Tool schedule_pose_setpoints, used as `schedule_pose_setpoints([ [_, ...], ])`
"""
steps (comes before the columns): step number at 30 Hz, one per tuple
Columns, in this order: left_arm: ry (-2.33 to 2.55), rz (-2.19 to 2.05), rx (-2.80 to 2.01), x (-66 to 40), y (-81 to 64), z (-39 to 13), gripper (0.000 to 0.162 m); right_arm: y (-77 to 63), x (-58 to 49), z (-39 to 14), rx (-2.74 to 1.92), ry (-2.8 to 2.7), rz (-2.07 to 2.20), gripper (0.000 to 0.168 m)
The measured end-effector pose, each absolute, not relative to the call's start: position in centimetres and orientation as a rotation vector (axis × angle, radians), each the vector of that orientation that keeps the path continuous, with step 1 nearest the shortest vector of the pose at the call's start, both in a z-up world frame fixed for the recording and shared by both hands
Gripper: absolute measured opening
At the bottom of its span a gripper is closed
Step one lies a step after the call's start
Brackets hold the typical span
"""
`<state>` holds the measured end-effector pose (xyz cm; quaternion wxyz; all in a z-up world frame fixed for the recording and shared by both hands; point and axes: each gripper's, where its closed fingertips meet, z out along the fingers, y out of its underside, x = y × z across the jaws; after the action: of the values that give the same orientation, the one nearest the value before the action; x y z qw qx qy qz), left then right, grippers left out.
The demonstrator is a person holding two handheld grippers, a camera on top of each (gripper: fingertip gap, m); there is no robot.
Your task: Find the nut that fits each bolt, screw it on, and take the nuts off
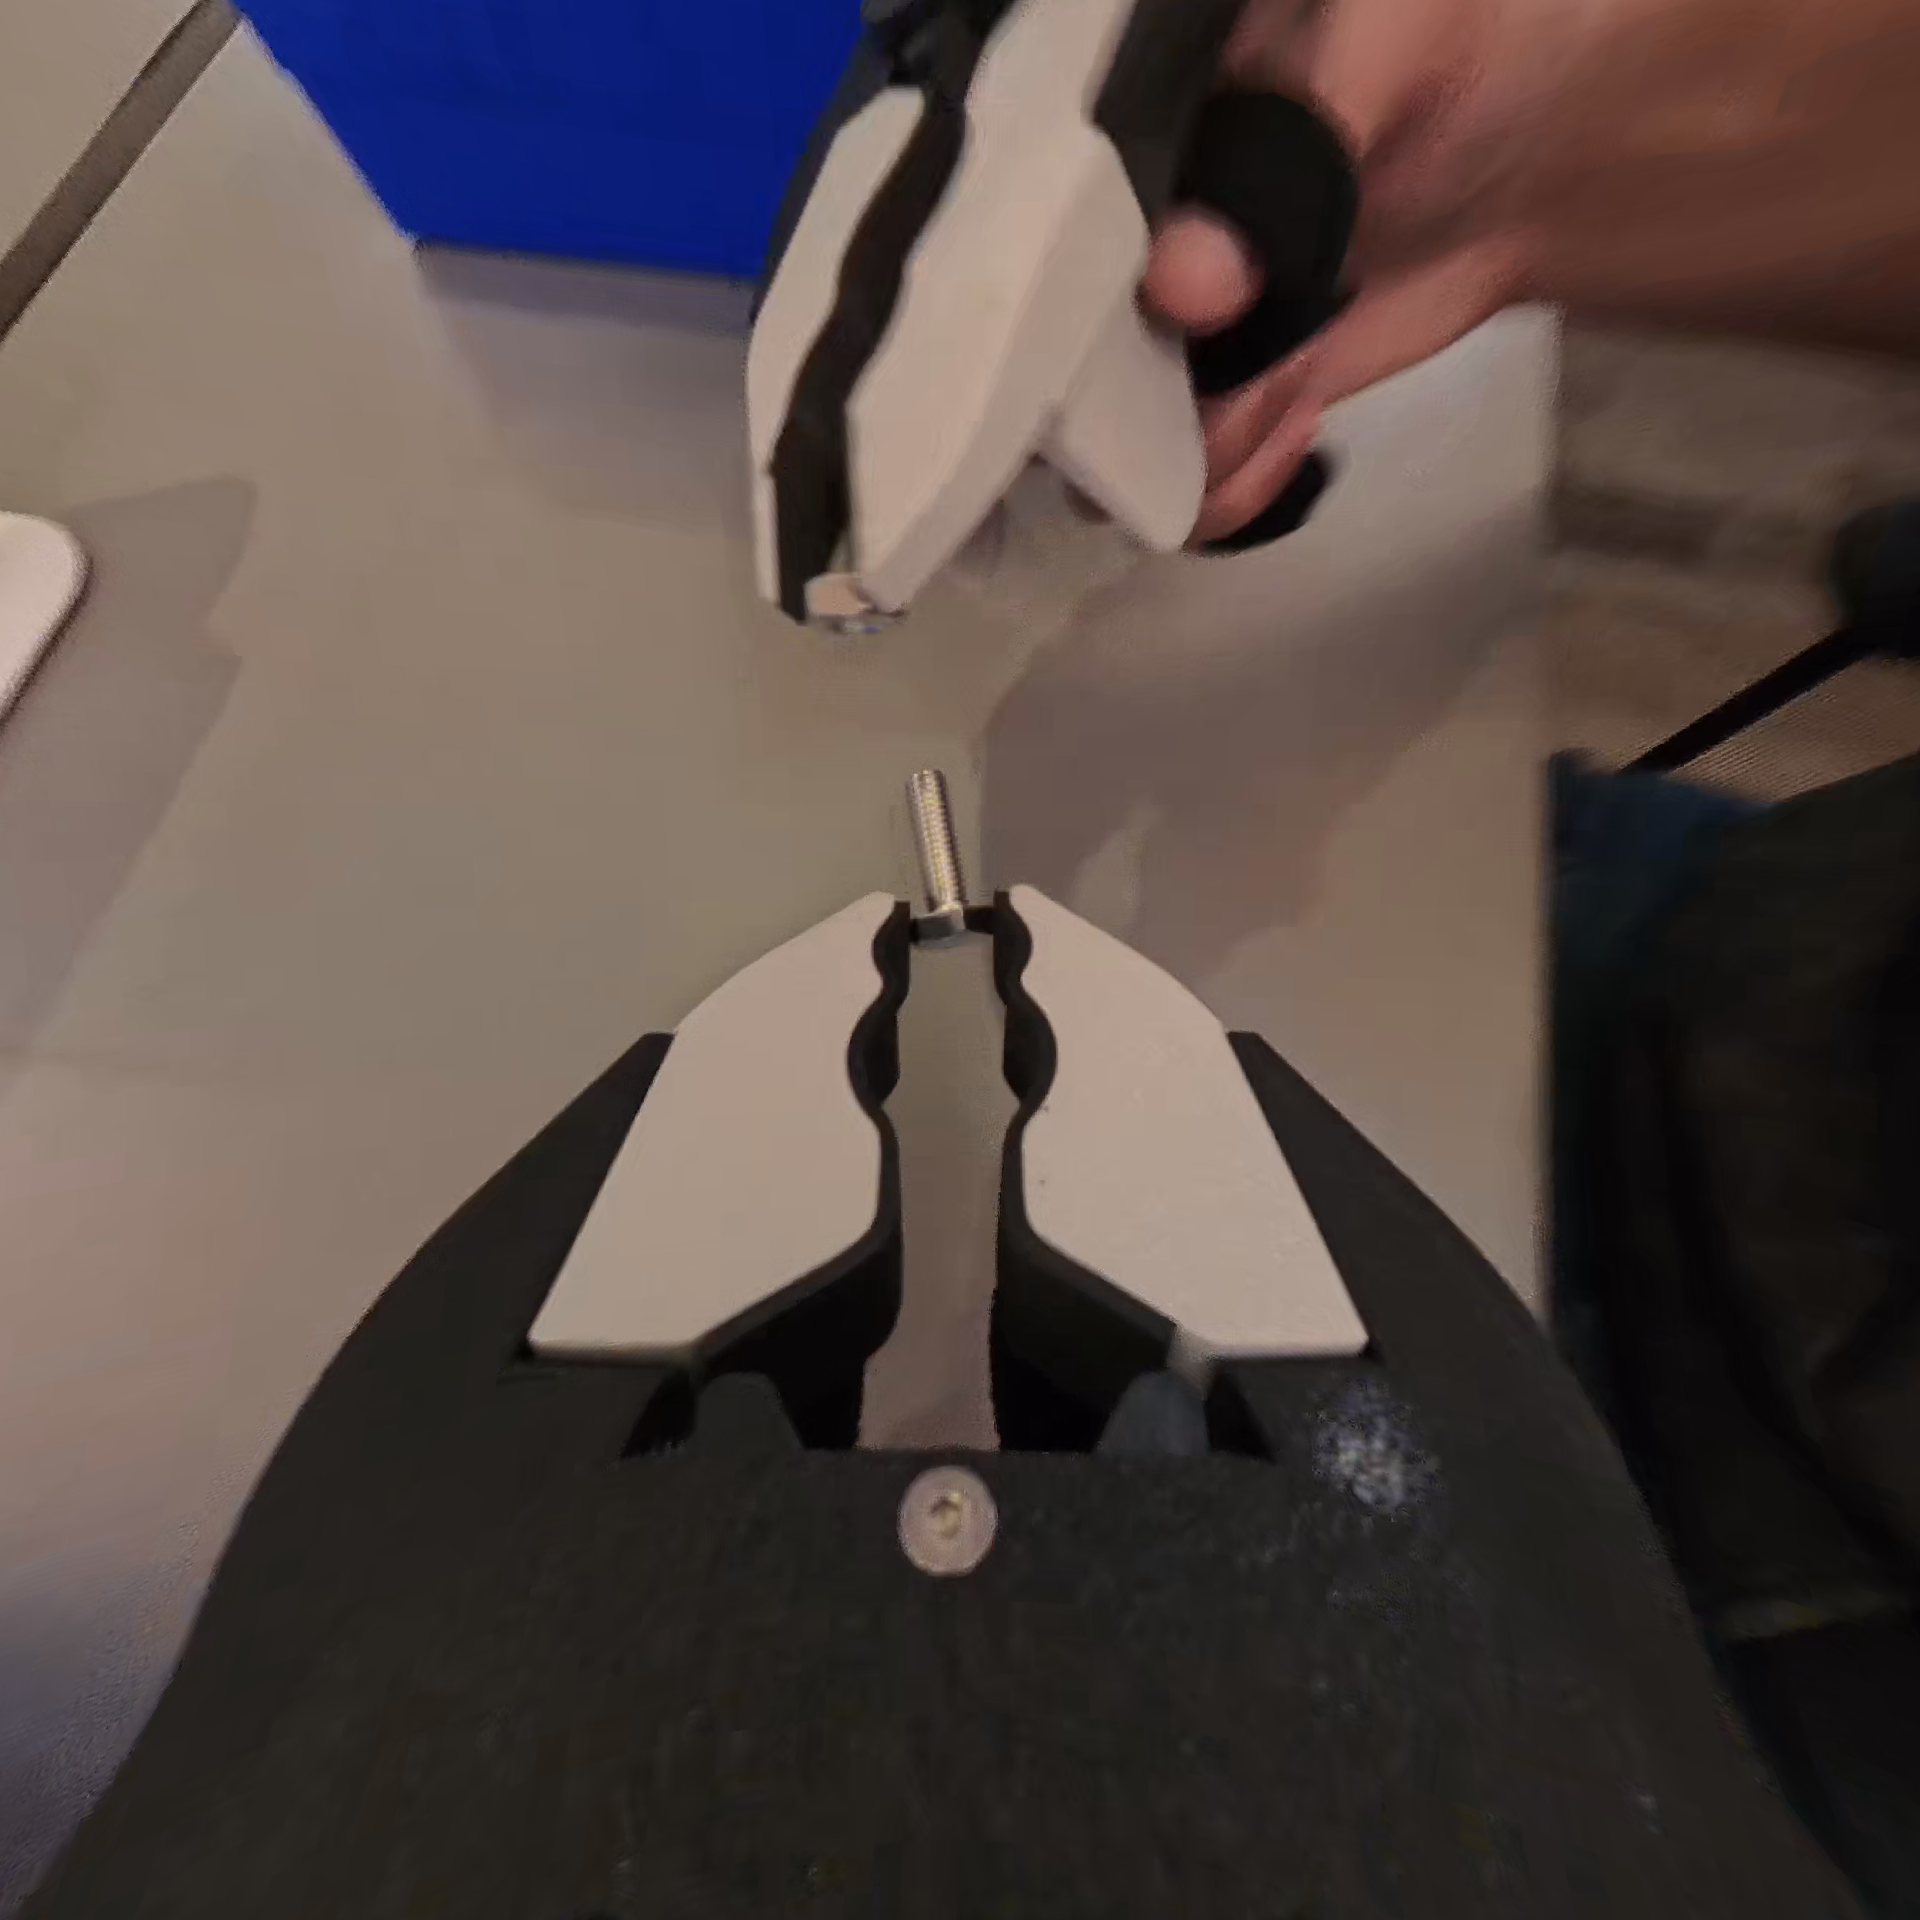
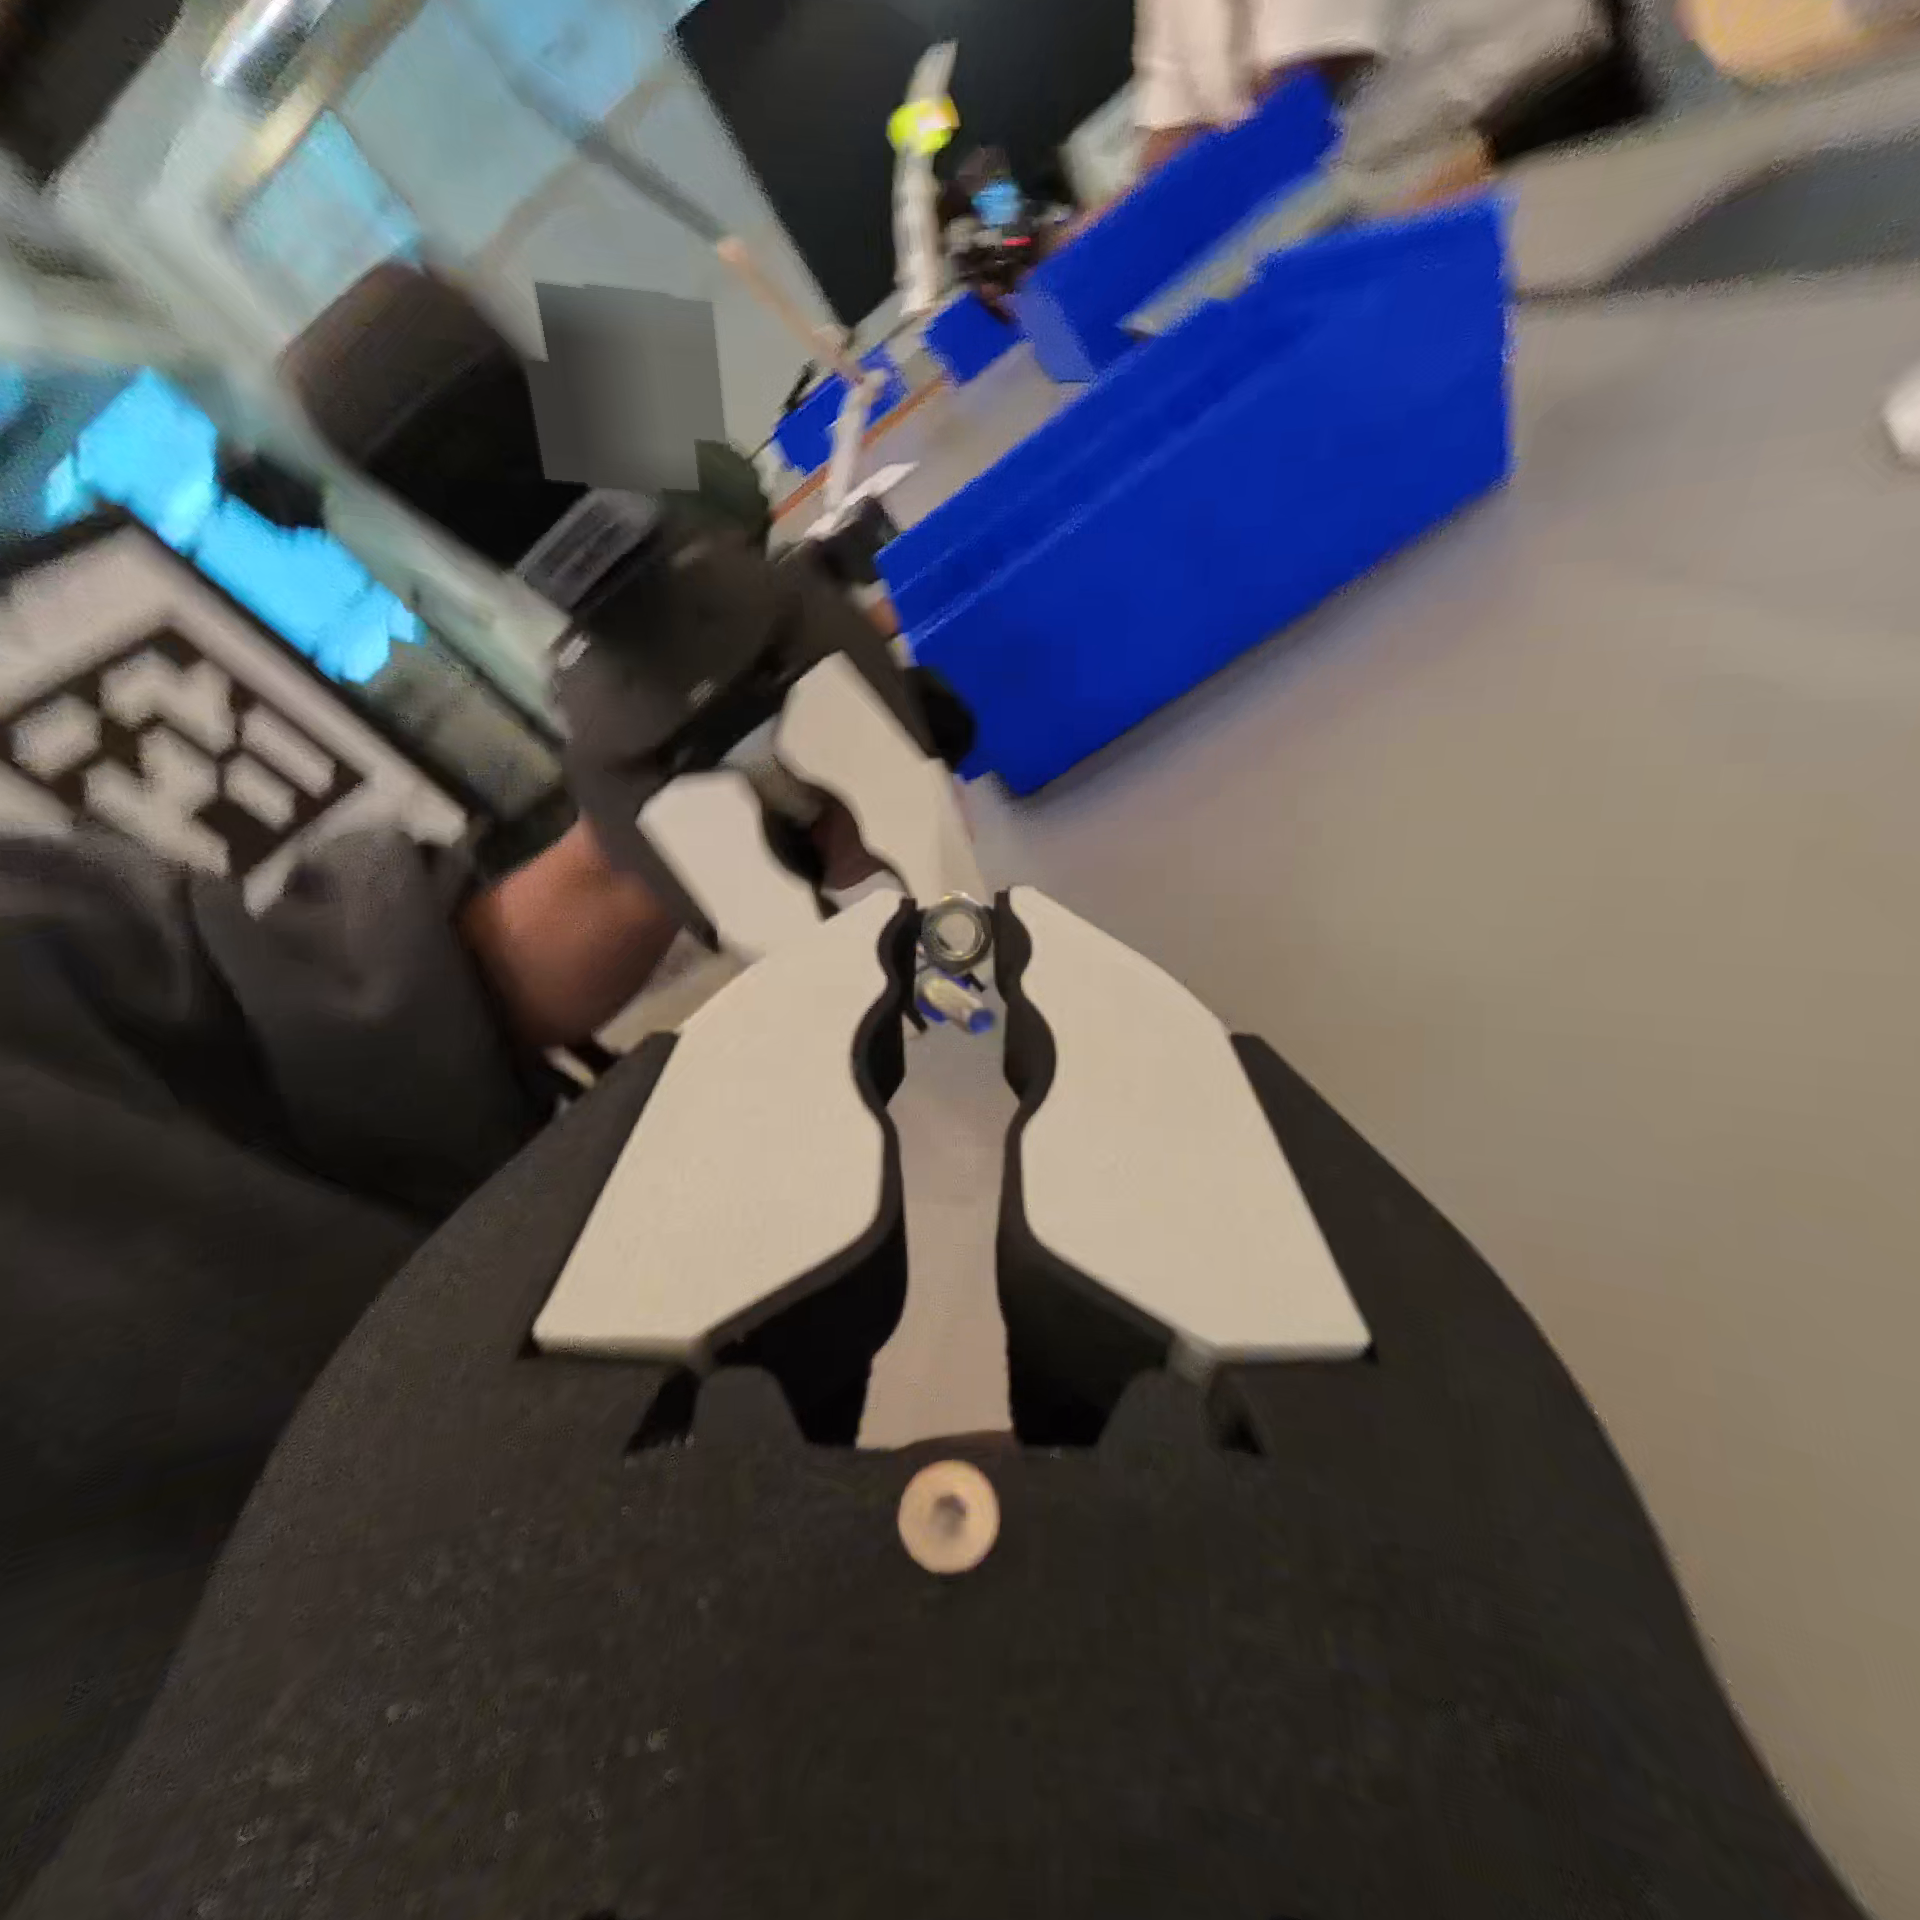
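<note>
My left gripper is shut on the hex head of a small silver bolt, whose threaded shank points up and away above the grey table. My right gripper shows beyond it in the left wrist view, held by a hand, shut on a silver nut a short way above the bolt's tip, apart from it. In the right wrist view my right gripper pinches the nut at its fingertips, with the bolt's tip just behind and the left gripper beyond.
A blue bin stands on the far side of the table; it also shows in the right wrist view with more blue bins behind. A white object lies at the left edge. A dark chair is at the right.
</note>
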<state>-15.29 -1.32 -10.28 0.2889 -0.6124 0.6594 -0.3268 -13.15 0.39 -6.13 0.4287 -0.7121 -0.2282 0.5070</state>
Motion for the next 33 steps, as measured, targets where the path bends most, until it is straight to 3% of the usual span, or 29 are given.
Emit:
schedule_pose_setpoints([
  [5,1.548,-1.775,-1.493,-15.9,-4.8,-4.3,0.015,-4.0,-13.7,-1.9,-1.301,-0.982,1.030,0.014],
  [11,1.572,-2.290,-1.320,-16.7,-6.2,-1.3,0.015,-5.7,-14.7,1.0,-1.095,-1.186,0.960,0.014],
  [33,1.619,-2.620,-1.133,-15.8,-4.4,-0.1,0.015,-4.0,-14.8,1.5,-0.989,-1.330,1.050,0.014],
])
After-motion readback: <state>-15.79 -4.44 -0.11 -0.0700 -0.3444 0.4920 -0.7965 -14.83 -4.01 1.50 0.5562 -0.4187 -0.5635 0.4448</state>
